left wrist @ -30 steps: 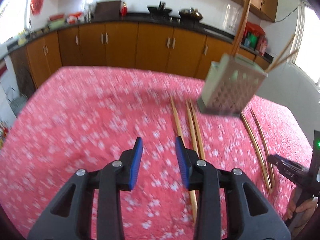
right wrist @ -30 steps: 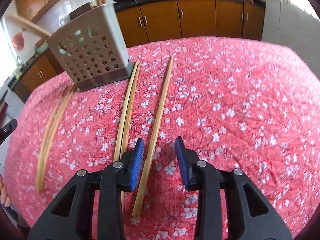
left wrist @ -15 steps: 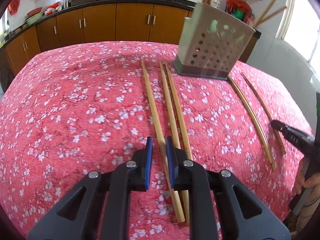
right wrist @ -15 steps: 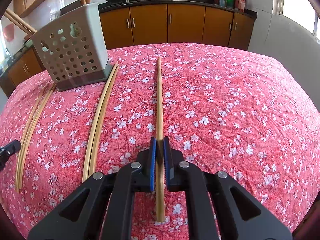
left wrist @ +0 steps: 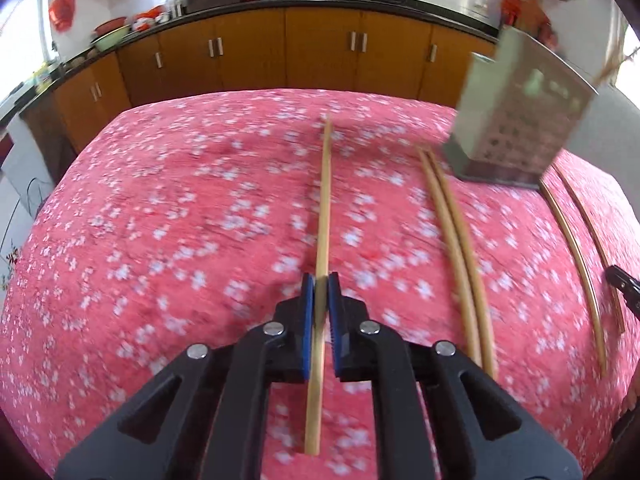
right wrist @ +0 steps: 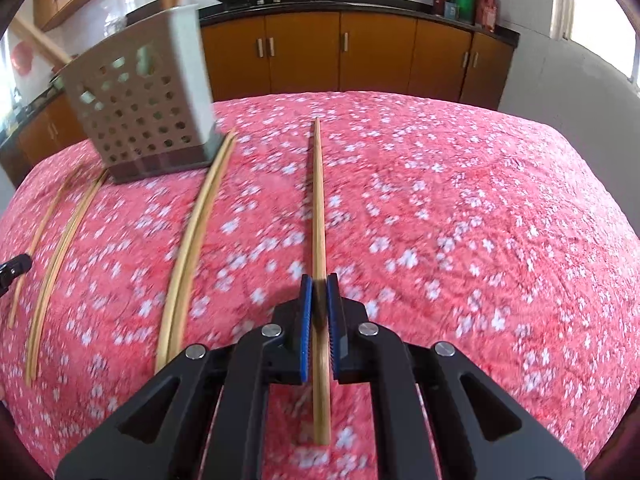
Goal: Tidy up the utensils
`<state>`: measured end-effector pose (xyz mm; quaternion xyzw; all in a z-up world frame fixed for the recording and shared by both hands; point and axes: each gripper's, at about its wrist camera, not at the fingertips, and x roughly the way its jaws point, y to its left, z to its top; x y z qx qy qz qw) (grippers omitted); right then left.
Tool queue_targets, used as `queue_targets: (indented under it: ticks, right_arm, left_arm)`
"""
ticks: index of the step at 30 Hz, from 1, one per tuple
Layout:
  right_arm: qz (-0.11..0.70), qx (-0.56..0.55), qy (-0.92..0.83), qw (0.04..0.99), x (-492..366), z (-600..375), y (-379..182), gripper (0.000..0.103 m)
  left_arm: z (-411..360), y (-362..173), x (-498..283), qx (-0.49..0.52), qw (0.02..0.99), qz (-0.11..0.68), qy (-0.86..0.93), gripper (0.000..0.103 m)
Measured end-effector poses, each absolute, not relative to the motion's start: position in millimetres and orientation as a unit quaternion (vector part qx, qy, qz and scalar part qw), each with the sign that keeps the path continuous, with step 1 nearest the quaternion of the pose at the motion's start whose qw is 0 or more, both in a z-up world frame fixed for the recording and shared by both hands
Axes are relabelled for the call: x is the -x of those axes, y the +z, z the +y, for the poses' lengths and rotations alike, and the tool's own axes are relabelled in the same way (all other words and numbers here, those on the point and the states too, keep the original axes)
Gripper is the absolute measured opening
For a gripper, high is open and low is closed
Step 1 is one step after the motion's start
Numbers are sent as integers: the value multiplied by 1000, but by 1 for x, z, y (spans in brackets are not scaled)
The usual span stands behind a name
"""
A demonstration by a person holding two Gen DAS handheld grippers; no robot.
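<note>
My left gripper [left wrist: 321,286] is shut on a wooden chopstick [left wrist: 325,200] that runs forward over the red floral tablecloth [left wrist: 180,220]. My right gripper [right wrist: 319,286] is shut on another wooden chopstick [right wrist: 318,200] the same way. A grey perforated utensil holder [left wrist: 516,120] stands at the far right in the left wrist view and at the far left in the right wrist view [right wrist: 140,108], with chopsticks sticking out of its top. A pair of chopsticks [left wrist: 456,248] lies on the cloth beside the holder; it also shows in the right wrist view [right wrist: 192,248].
Two more chopsticks [left wrist: 576,256] lie past the holder near the table's right edge, seen at the left in the right wrist view [right wrist: 60,248]. Brown kitchen cabinets [left wrist: 280,48] and a counter with pans stand behind the table.
Both grippers went from open to shut, each on a chopstick. Both views have since shifted, with motion blur, and the chopsticks stay in the jaws.
</note>
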<state>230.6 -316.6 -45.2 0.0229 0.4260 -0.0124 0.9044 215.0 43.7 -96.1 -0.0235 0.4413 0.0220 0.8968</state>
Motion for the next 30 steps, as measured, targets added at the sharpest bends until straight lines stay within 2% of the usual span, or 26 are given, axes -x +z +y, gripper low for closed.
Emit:
queue_targets:
  ticks: [30]
  right_arm:
    - [425,-31,-12,905,-238,-318,-47,9]
  left_arm:
    - [56,-95,-216,40,897,439,18,12]
